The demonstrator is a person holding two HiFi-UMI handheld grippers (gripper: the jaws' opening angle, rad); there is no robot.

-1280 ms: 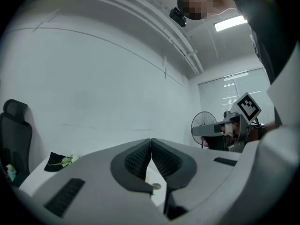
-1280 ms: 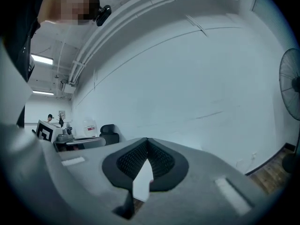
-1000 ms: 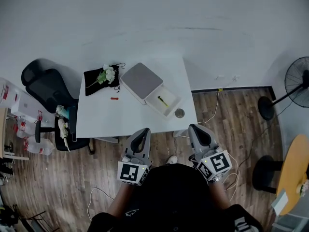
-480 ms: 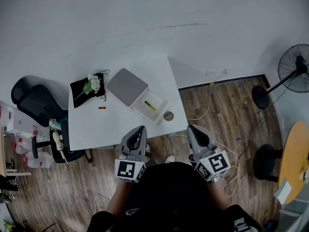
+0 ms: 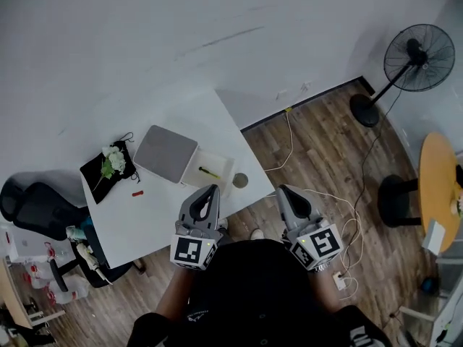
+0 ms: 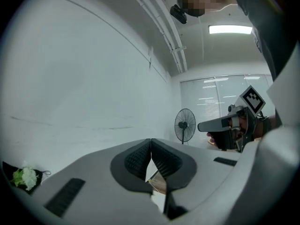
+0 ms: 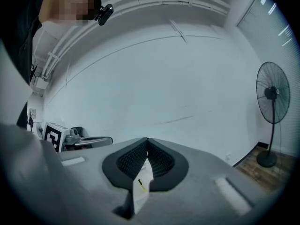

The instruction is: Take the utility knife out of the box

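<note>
A brown wood-plank floor (image 5: 325, 143) is seen under a white rectangular table (image 5: 137, 223). A black standing fan (image 5: 414, 49) is placed by the wall, well apart from the table, and a black office chair (image 5: 36, 208) at the table's far side. On the table a white box with a flat grey top (image 5: 165, 154) is set, with its open white compartment (image 5: 221, 166) beside that top. The yellow-green utility knife (image 5: 209, 172) is lying inside that compartment, untouched. The left gripper (image 5: 210, 191) is held at the table edge near the box, jaws closed together on nothing. The right gripper (image 5: 283, 191) is held over the floor, jaws likewise pressed together and empty. A small round grey object (image 5: 240, 181), possibly a cap, is seen just beside the compartment.
</note>
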